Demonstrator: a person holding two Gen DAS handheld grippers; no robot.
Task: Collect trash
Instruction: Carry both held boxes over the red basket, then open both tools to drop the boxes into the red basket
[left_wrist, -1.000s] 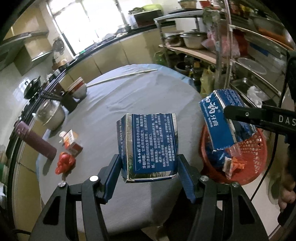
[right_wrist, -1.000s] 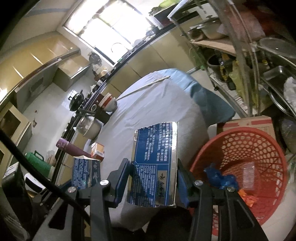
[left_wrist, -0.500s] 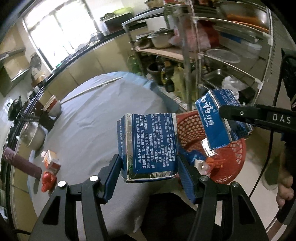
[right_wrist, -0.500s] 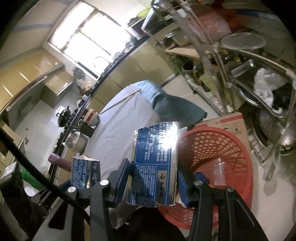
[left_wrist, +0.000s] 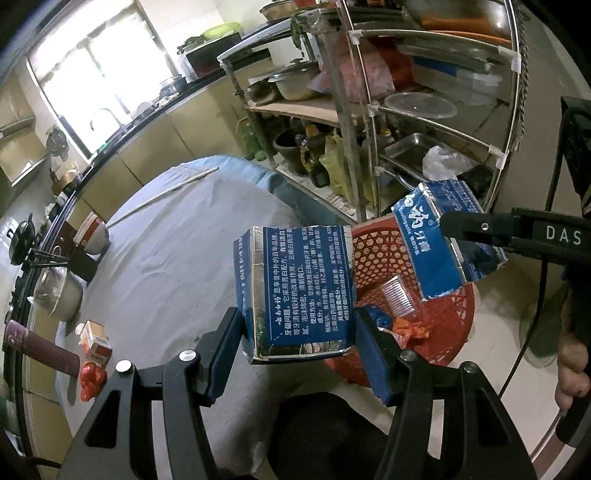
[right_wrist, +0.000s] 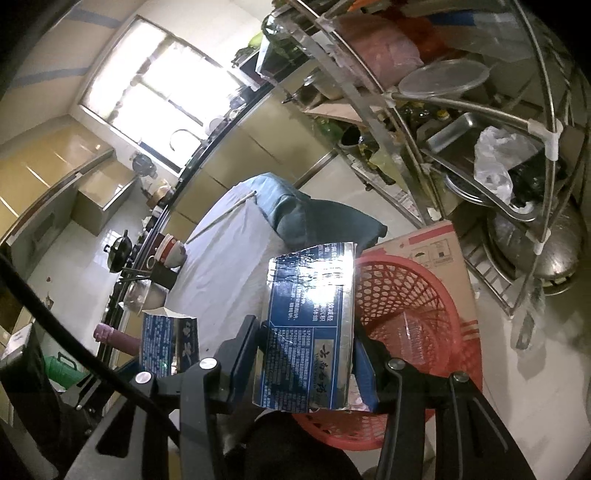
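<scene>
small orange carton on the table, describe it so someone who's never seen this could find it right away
Start at the round table under its grey cloth and go to its near left edge, beside the maroon flask. The small orange carton stands there with crumpled red trash just in front. It is the only boxy orange-and-white thing; its neighbours are a cylinder and a shapeless wad.

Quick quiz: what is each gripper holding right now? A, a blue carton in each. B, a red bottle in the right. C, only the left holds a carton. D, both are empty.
A: the left gripper clamps one blue carton, the right gripper another blue carton.
</scene>
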